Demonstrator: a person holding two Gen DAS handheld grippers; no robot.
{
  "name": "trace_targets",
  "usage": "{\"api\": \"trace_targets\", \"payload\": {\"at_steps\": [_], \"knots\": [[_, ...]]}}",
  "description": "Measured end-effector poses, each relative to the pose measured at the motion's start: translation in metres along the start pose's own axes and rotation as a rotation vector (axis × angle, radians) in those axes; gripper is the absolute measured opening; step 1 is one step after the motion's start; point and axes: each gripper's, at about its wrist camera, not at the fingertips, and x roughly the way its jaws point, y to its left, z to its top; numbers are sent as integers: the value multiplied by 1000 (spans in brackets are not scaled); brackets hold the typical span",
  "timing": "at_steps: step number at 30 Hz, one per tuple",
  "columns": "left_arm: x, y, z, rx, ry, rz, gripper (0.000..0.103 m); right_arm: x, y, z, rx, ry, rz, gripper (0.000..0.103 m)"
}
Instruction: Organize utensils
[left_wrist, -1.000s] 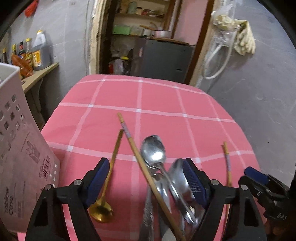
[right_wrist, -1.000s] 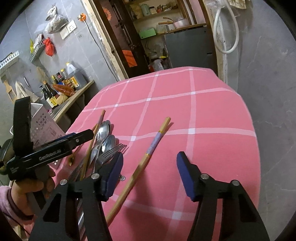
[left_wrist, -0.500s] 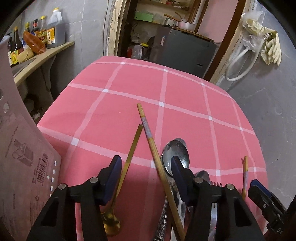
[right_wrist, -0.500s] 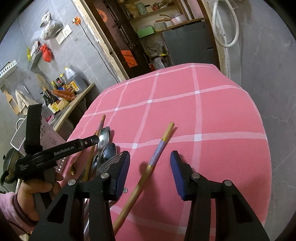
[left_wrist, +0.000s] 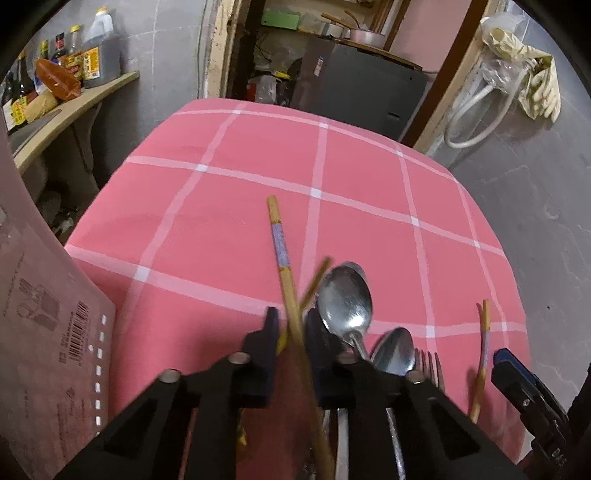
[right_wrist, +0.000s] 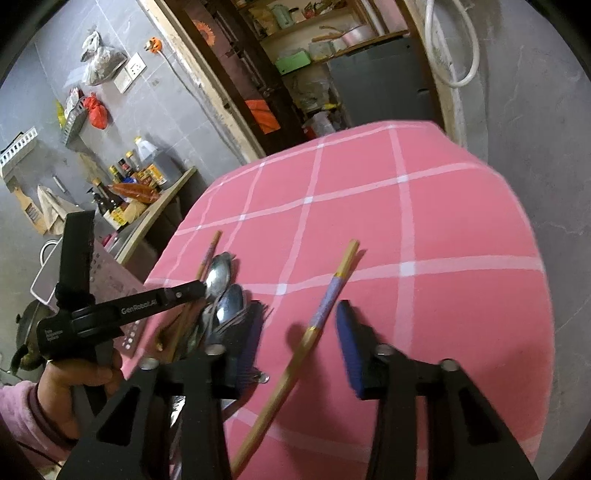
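On the pink checked tablecloth (left_wrist: 229, 206) lie two steel spoons (left_wrist: 345, 299), a fork (left_wrist: 428, 363), a gold spoon handle (left_wrist: 314, 284) and two wooden chopsticks. My left gripper (left_wrist: 291, 328) has closed on one chopstick (left_wrist: 282, 258), its jaws pressed against the stick. My right gripper (right_wrist: 299, 339) is open, its jaws on either side of the other chopstick (right_wrist: 325, 310), not touching it. The left gripper also shows in the right wrist view (right_wrist: 199, 286), beside the spoons (right_wrist: 218, 273).
A pale perforated utensil holder (left_wrist: 48, 332) stands at the table's left edge. A shelf with bottles (left_wrist: 74, 62) is beyond it on the left. A grey cabinet (left_wrist: 362, 88) stands behind the table. The table's right edge (right_wrist: 535, 258) drops to the grey floor.
My left gripper has moved right over the chopstick and closed on it. My right gripper has narrowed around the other chopstick and moved slightly forward.
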Motion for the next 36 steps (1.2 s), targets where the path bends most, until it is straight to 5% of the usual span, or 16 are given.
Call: {"api": "trace_targets", "payload": {"at_steps": [17, 25, 32, 36], "knots": [[-17, -1, -35, -60, 102, -164, 7, 11, 14, -18, 65, 53, 74, 29], [-31, -1, -40, -36, 75, -220, 7, 17, 4, -18, 120, 69, 76, 29], [-33, -19, -43, 5, 90, -285, 7, 11, -1, -21, 129, 76, 50, 4], [-39, -28, -44, 29, 93, -331, 7, 2, -12, -23, 166, 77, 34, 4]]}}
